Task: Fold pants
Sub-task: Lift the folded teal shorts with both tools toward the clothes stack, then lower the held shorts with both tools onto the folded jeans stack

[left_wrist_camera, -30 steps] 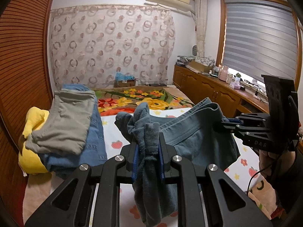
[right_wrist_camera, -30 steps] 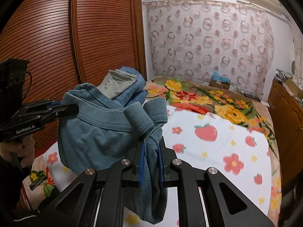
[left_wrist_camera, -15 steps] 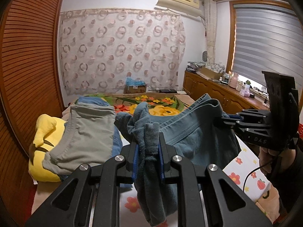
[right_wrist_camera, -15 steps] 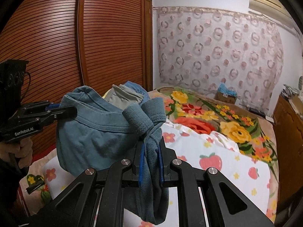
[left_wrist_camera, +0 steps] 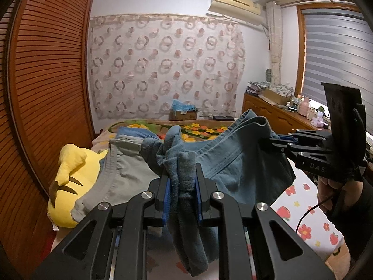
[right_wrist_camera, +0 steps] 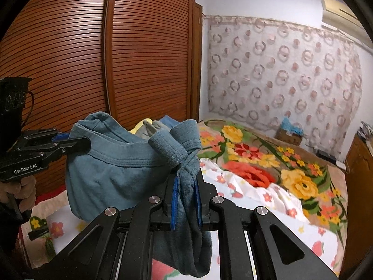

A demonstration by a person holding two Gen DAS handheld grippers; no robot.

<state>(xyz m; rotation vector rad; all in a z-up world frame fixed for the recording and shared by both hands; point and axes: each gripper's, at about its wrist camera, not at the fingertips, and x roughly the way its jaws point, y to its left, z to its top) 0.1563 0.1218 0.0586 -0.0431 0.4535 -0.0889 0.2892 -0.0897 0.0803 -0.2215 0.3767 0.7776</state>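
Teal-blue pants [left_wrist_camera: 235, 170] hang in the air between both grippers, held by the waistband above the bed. My left gripper [left_wrist_camera: 183, 182] is shut on one bunched end of the waistband; it also shows at the left of the right wrist view [right_wrist_camera: 70, 143]. My right gripper [right_wrist_camera: 185, 193] is shut on the other bunched end of the pants [right_wrist_camera: 109, 170]; it also shows in the left wrist view [left_wrist_camera: 268, 140]. The legs hang below, mostly hidden by the gripper bodies.
A bed with a strawberry and flower sheet [right_wrist_camera: 268, 198] lies below. Grey and blue folded clothes [left_wrist_camera: 121, 170] rest on a yellow plush [left_wrist_camera: 67, 175] by the wooden slatted wardrobe [right_wrist_camera: 144, 70]. A wooden cabinet [left_wrist_camera: 275, 116] runs under the window at right.
Both grippers have risen with the pants, so the views tilt up and show more wall and less bed. Both grips are unchanged.
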